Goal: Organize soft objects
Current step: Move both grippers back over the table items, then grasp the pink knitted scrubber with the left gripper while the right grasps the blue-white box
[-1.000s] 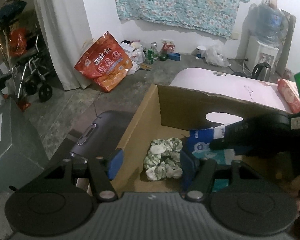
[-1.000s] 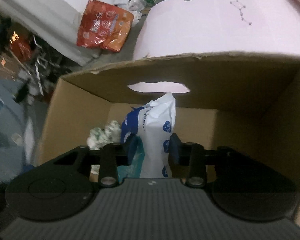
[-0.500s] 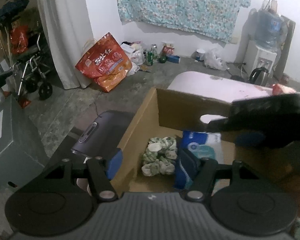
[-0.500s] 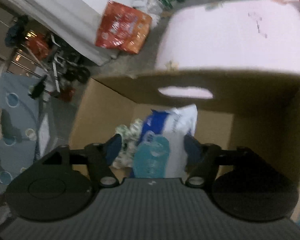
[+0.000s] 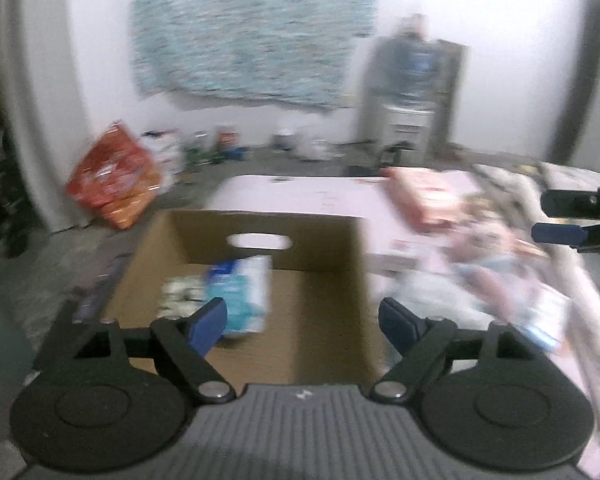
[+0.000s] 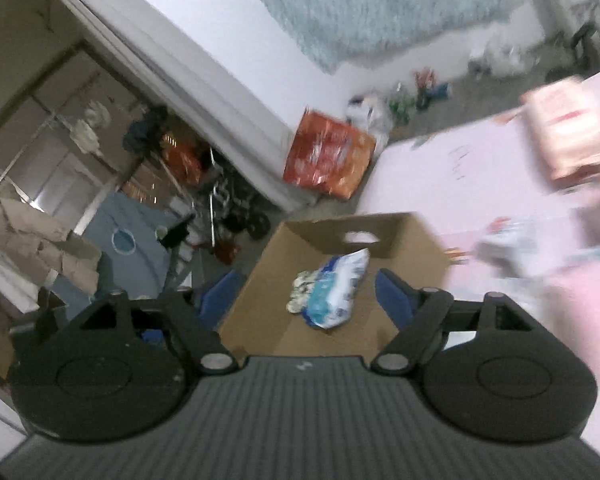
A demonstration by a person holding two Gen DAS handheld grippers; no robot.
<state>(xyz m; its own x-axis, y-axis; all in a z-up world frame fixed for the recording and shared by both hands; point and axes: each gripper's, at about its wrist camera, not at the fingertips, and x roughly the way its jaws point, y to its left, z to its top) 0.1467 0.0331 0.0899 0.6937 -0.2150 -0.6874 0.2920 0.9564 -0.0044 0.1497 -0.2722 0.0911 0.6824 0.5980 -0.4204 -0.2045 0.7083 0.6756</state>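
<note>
An open cardboard box [image 5: 320, 240] holds a blue-and-white tissue pack [image 5: 242, 292] and a green-and-white scrunched cloth [image 5: 180, 296]. My left gripper [image 5: 303, 322] hovers over the box's near edge; its jaws are opening with nothing between them. My right gripper [image 6: 306, 300] is high above and behind the box [image 6: 312, 232], and its jaws are also opening and empty. The tissue pack [image 6: 336, 288] and the cloth [image 6: 300, 284] lie below it. The right gripper [image 5: 548, 218] also shows at the right edge of the left wrist view. Both views are blurred.
A pink surface [image 5: 300, 192] beside the box carries a pink pack [image 5: 424, 196] and a pile of soft items [image 5: 480, 264]. An orange bag [image 6: 328, 160] leans on the far wall. A water dispenser [image 5: 412, 92] stands at the back, a wheelchair [image 6: 236, 204] at the left.
The right gripper let go of the tissue pack in the box, opened wide and pulled up and back. The left gripper rose, swung right and opened wider.
</note>
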